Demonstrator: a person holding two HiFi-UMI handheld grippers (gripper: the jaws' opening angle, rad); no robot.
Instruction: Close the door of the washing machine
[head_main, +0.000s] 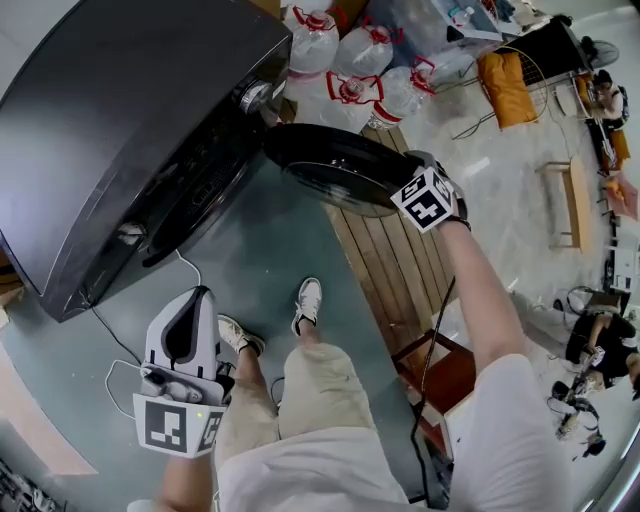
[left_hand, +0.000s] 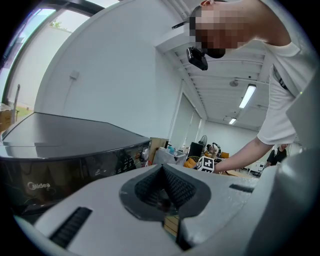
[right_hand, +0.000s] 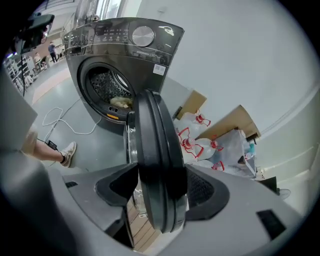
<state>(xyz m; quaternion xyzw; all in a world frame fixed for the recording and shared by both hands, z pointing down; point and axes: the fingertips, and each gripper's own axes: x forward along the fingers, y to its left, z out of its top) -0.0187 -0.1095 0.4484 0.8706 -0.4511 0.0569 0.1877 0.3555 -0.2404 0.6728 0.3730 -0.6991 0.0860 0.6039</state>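
Black door rim partly hides right gripper's fingers.

Head view overhead; gripper views low, close; washing machine common.

Person in a white short-sleeved T-shirt, beige shorts and white trainers. Small black camera worn at the head. Left gripper has a pale grey shell, dark ribbed pads and a black-and-white marker cube. Right gripper has a matching cube.
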